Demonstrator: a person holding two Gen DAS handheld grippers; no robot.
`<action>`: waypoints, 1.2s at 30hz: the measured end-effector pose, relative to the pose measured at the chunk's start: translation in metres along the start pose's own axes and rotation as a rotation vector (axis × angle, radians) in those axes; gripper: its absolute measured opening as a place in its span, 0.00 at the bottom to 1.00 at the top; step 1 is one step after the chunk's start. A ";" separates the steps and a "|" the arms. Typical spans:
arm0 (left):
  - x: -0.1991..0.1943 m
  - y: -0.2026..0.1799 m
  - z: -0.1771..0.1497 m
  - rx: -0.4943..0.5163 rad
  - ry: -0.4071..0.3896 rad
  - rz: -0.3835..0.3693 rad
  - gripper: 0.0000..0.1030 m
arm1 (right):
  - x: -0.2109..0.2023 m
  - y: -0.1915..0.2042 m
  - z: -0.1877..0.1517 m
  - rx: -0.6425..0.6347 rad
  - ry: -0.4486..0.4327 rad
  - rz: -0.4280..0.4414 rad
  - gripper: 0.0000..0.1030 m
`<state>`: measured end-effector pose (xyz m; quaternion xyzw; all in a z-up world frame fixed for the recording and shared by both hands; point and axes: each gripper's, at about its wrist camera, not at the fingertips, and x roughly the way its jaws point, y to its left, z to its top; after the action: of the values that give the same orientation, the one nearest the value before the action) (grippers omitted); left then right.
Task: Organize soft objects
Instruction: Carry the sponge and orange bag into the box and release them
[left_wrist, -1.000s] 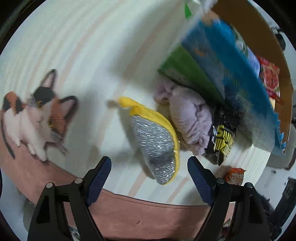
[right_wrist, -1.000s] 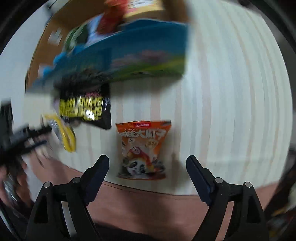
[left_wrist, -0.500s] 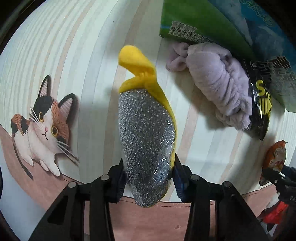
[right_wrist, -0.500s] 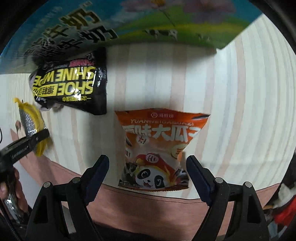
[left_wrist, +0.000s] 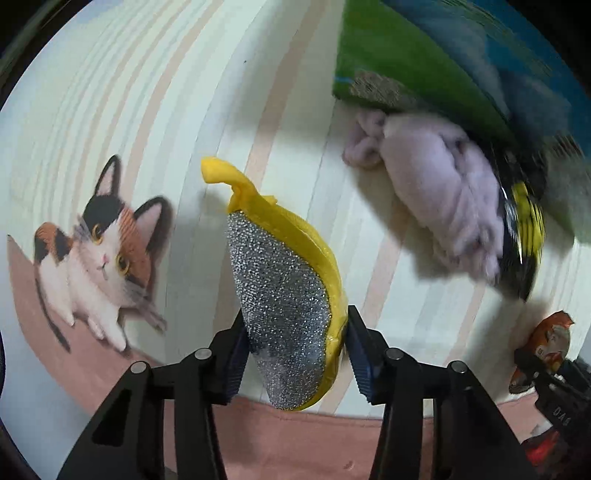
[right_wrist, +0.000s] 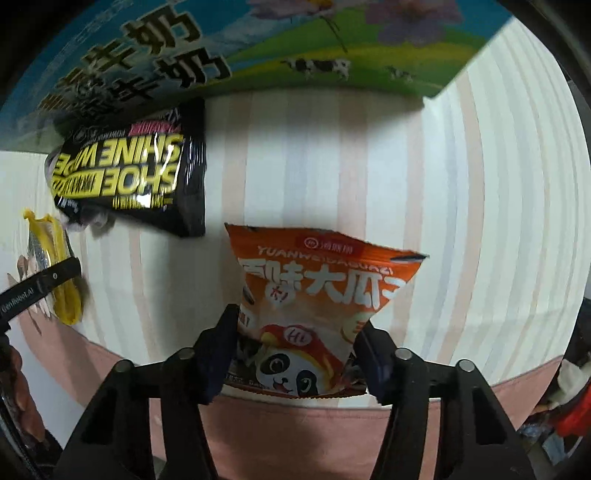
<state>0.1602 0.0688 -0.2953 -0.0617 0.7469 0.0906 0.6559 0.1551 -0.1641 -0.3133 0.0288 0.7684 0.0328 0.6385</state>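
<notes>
My left tool (left_wrist: 293, 354) has just clamped onto the yellow-backed silver scrubbing pad (left_wrist: 284, 295), near edge of the striped table (left_wrist: 147, 110). My right tool (right_wrist: 293, 354) has been closing, now pinching the orange panda snack packet (right_wrist: 317, 306). Both ready to lift.

There are two tools, one (left_wrist: 293, 358) clamped on the one yellow-and-silver scrubbing sponge (left_wrist: 284, 306), the other (right_wrist: 295, 354) closed on the one orange snack bag (right_wrist: 317, 302). The counter (right_wrist: 461, 221) also carries one black packet of shoe wipes (right_wrist: 129, 177), one pale purple cloth (left_wrist: 443, 195) and one printed box (right_wrist: 258, 48). One cat picture (left_wrist: 96, 251) shows near the counter's edge.
</notes>
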 end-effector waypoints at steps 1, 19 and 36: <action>-0.005 -0.003 -0.008 0.006 -0.003 -0.003 0.44 | 0.001 0.004 -0.005 -0.004 -0.002 0.002 0.56; -0.232 -0.096 0.037 0.201 -0.298 -0.243 0.44 | -0.231 0.040 0.024 -0.118 -0.309 0.232 0.55; -0.100 -0.149 0.152 0.212 0.032 -0.232 0.47 | -0.162 0.012 0.166 -0.066 -0.155 0.023 0.55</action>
<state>0.3524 -0.0466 -0.2232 -0.0793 0.7504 -0.0660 0.6528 0.3478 -0.1642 -0.1843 0.0192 0.7150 0.0631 0.6960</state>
